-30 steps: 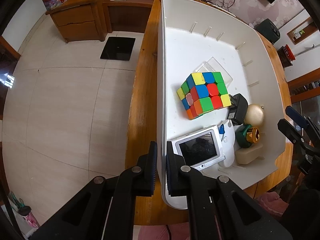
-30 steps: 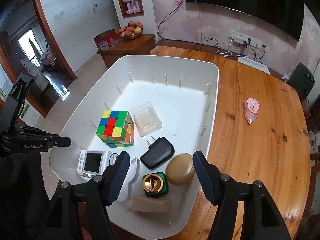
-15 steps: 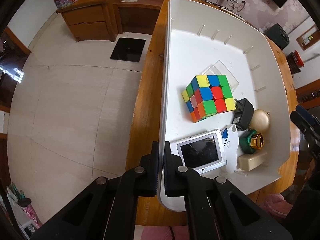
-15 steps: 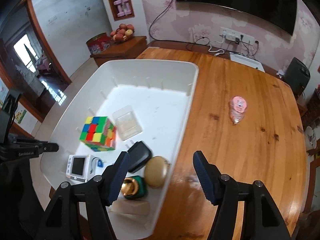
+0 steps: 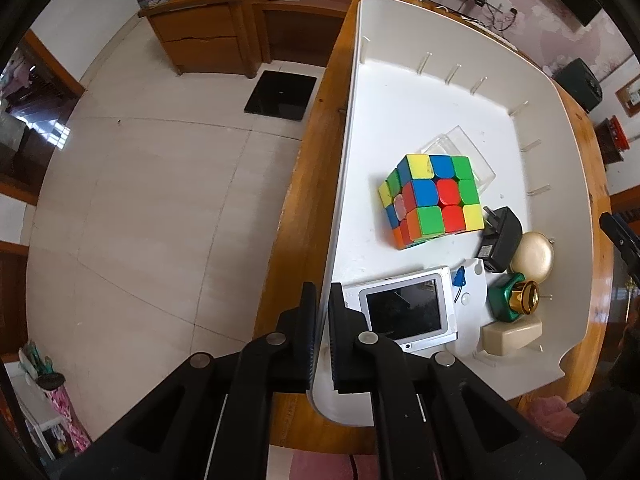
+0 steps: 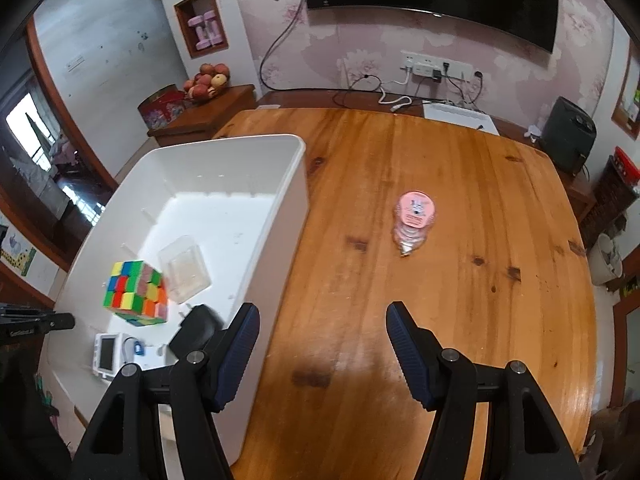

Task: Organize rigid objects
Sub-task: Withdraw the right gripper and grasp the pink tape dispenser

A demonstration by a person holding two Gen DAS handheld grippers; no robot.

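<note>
A white bin (image 5: 400, 80) (image 6: 296, 184) sits on the left part of the wooden table (image 6: 460, 280). It holds a Rubik's cube (image 5: 432, 200) (image 6: 136, 292), a clear box (image 5: 460, 152), a black charger (image 5: 500, 236), a small screen device (image 5: 404, 312), a green-and-gold bottle (image 5: 516, 296), a gold compact (image 5: 534, 256) and a cream bar (image 5: 512, 334). My left gripper (image 5: 323, 332) is shut on the bin's near left wall. My right gripper (image 6: 322, 344) is open and empty above the bare table, right of the bin. A pink packet (image 6: 414, 216) lies on the table ahead of it.
A white flat box (image 6: 460, 118) and cables lie at the table's far edge under the wall sockets. A wooden cabinet (image 5: 208, 36) with a fruit bowl stands left of the table. A black scale (image 5: 282, 94) lies on the tiled floor. A black appliance (image 6: 572, 136) stands far right.
My right gripper has moved right, from over the bin to over the bare table, staying open. My left gripper has stayed clamped on the bin wall.
</note>
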